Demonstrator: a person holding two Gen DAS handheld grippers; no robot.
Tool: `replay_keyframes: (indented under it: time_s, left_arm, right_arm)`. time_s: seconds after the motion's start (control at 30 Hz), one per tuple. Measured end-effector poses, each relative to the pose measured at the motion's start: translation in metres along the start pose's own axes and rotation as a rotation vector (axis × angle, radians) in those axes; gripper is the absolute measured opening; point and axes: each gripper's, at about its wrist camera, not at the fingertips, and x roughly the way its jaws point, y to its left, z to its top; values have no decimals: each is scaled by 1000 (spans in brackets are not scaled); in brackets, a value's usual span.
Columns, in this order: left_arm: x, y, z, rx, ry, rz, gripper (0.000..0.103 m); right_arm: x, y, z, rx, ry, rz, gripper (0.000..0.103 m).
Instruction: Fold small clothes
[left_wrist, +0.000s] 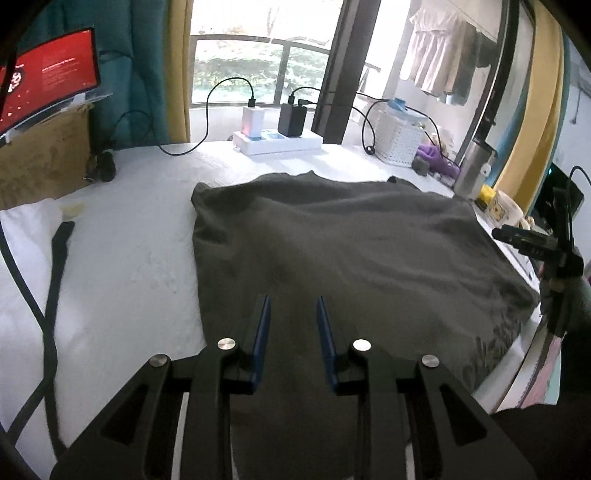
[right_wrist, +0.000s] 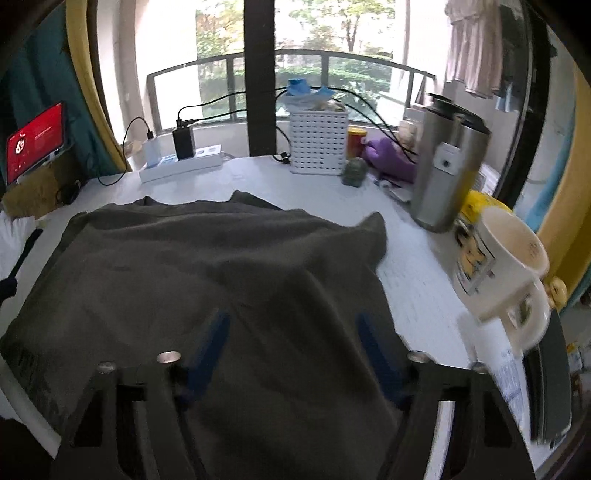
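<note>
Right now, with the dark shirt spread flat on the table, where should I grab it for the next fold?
Probably pinch the dark shirt at its raised far right corner, coming in from the bare table on the right. That corner stands up off the surface, so a finger can slip under; elsewhere it lies flat.

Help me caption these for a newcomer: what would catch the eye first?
A dark grey garment spread flat across the middle of the white table, with both grippers open above its near edge, left gripper and right gripper. Next, the glowing red screen at far left and the white mug at the right edge.
</note>
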Motion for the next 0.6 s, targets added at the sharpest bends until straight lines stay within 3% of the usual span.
replay_keyframes:
  time_s: [0.1,0.2,0.6]
  left_arm:
    - [11,1,9,0,10,-10,25]
    - [19,2,15,2,21,-17,25]
    - [54,16,31,-22,90,-2,25]
  right_arm:
    - [10,1,13,-17,8,9,54]
    - [22,3,24,-33,26,11,36]
    - [98,-19,39,-8,159,-59,35]
